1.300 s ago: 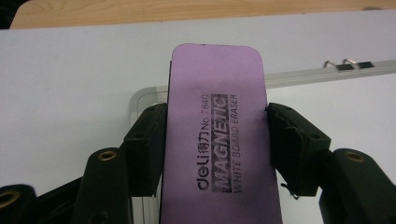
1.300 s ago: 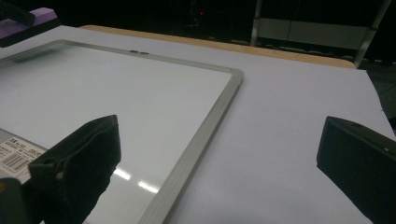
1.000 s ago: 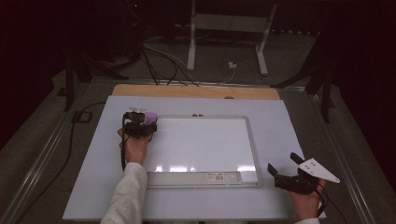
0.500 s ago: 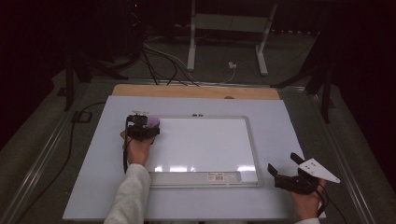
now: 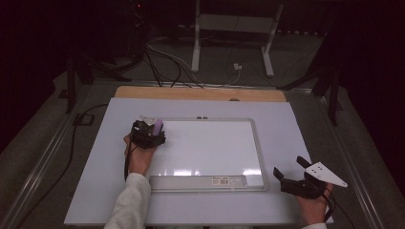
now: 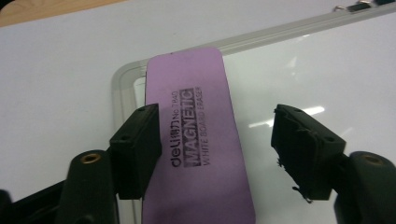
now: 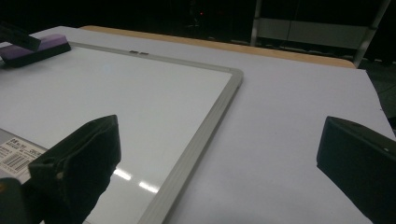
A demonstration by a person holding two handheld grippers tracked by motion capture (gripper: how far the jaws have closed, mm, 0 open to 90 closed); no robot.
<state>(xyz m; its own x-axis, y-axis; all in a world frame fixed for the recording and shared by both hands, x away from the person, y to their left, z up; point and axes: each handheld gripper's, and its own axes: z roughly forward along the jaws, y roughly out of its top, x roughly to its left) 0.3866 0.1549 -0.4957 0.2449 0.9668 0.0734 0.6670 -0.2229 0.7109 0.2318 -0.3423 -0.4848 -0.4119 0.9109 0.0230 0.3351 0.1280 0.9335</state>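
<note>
A purple magnetic whiteboard eraser lies flat on the top-left corner of a framed whiteboard. My left gripper hovers right over it and stands open. Its left jaw sits at the eraser's edge and its right jaw is well clear of it, over bare board. My right gripper is open and holds nothing, low over the table off the board's lower-right corner. In the right gripper view the eraser shows far off at the board's far corner.
The board lies on a pale sheet that covers the table, with a wooden strip along the far edge. A grey pen tray with a barcode label runs along the board's near side. Cables and stand legs are on the floor beyond.
My left hand and gripper have shifted slightly right and toward the person, staying over the eraser. The right gripper has not moved.
</note>
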